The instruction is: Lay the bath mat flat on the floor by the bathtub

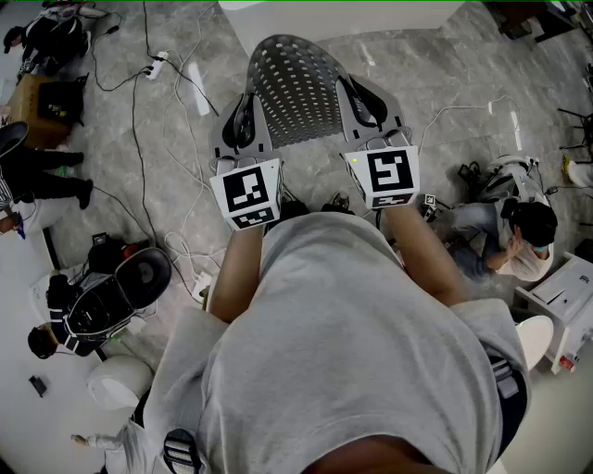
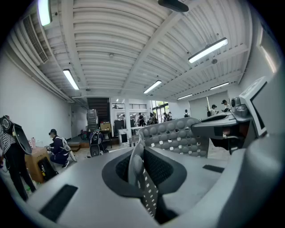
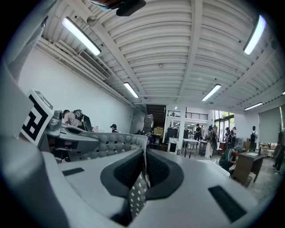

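Head view: the bath mat [image 1: 298,83] is up off the floor [image 1: 167,120], held btw. our left gripper [image 1: 243,122] and right gripper [image 1: 363,104], one near corner each. Its far end points away from us toward a white edge [image 1: 343,11], poss. the tub.

Left gripper view: jaws clenched on the mat's edge, sheet running off right.

Right gripper view: jaws likewise clamped on the mat, sheet running off left.

Both hands are equally near, so we judge the next move is lowering it fwd., level.
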### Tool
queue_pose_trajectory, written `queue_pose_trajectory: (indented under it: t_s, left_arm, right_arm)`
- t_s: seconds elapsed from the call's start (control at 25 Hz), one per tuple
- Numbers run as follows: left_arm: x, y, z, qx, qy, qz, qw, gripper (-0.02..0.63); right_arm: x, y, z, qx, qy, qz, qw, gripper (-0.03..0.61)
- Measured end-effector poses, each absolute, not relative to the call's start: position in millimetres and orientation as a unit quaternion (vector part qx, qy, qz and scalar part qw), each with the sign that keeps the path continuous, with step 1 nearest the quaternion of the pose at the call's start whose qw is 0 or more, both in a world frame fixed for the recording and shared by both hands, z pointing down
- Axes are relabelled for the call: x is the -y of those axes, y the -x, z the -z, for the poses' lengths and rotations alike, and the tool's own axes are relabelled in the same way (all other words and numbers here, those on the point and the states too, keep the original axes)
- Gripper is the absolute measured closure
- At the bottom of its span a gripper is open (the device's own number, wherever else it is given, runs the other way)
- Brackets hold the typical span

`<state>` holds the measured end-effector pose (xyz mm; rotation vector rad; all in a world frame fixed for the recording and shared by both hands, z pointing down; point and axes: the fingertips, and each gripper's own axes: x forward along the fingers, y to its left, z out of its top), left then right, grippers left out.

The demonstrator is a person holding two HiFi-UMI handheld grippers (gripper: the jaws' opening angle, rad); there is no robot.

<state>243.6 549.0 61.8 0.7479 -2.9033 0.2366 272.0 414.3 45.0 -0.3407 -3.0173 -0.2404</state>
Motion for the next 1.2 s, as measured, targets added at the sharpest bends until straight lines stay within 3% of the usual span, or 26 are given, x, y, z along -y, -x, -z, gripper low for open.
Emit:
queue_pose_trajectory:
  t_s: [1.2]
  left_arm:
    - [-619.1, -235.3, -93.2, 0.964, -0.237, -0.054, 0.109, 0.586]
  right_arm:
    - [-475.3, -261.2, -79.3, 0.983, 0.136, 0.089, 0.087, 0.558]
